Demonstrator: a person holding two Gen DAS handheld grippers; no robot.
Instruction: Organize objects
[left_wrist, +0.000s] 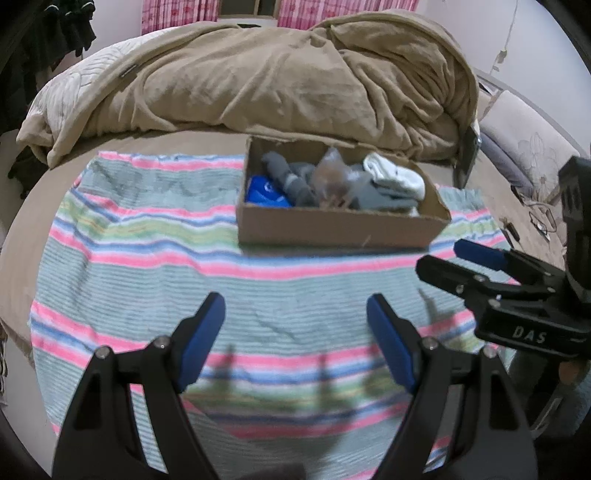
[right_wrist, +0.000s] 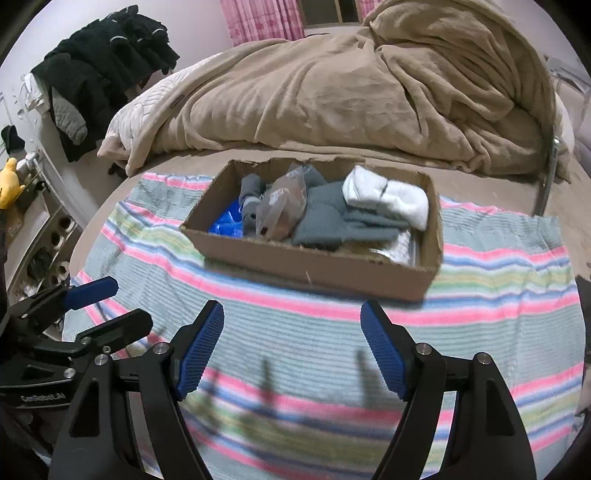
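A shallow cardboard box (left_wrist: 332, 230) (right_wrist: 306, 264) stands on a striped towel (left_wrist: 147, 266) (right_wrist: 498, 295) spread over the bed. Inside lie grey socks (left_wrist: 295, 181) (right_wrist: 332, 221), a white sock bundle (left_wrist: 397, 177) (right_wrist: 391, 199), a blue item (left_wrist: 264, 194) (right_wrist: 225, 223) and a clear plastic bag (left_wrist: 330, 170) (right_wrist: 282, 206). My left gripper (left_wrist: 295, 314) hovers open over the towel, short of the box, nothing between its fingers. My right gripper (right_wrist: 291, 314) is likewise open and empty in front of the box. Each gripper shows at the edge of the other's view: the right (left_wrist: 439, 256), the left (right_wrist: 129, 302).
A crumpled tan blanket (left_wrist: 277, 81) (right_wrist: 351, 92) is heaped behind the box, with a pale pillow (left_wrist: 70, 88) to its left. Dark clothes (right_wrist: 99, 66) hang at far left above a shelf (right_wrist: 40, 229) with a yellow toy (right_wrist: 9, 182). A metal bed frame post (right_wrist: 546, 177) rises at right.
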